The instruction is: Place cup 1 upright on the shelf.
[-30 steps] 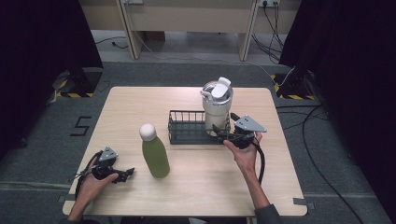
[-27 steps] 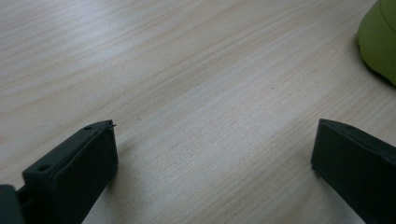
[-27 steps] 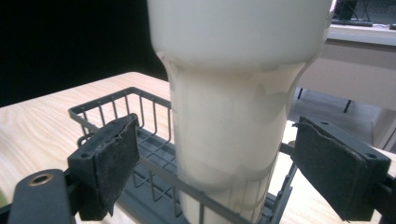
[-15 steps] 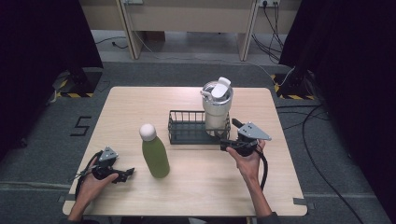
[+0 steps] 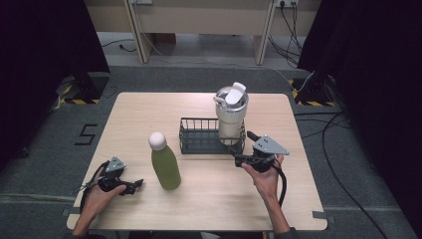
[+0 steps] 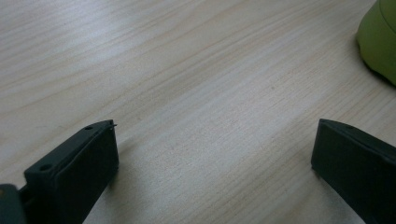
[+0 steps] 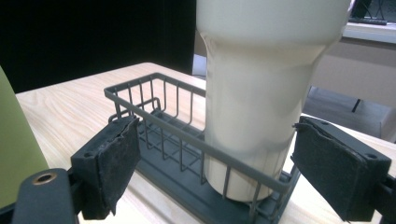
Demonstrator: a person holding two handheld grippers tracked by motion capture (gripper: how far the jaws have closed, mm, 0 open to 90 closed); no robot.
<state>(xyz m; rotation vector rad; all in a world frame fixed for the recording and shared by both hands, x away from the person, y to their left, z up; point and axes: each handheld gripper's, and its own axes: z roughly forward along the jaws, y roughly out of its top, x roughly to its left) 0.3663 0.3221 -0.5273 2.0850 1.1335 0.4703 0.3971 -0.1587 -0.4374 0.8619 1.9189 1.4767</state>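
While the tall cream insulated tumbler [image 5: 231, 117] stands upright at the right end of the dark wire basket [image 5: 201, 137], the right gripper [image 5: 244, 160] hovers just before it, fingers [image 7: 109, 161] wide apart and empty. Judged from this, the next move is either a grasp or a retreat. The left gripper [image 5: 130, 185] rests open on the wooden surface [image 5: 209, 199] near the green bottle [image 5: 164, 162].

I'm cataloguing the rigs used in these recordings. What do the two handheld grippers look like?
Both are black tools with two blocky black jaws. The right gripper carries a grey three-cornered plate on top, and a thick black cable loops from it; its jaw pads look worn and frayed. The left gripper has a smaller grey plate and trailing cable.
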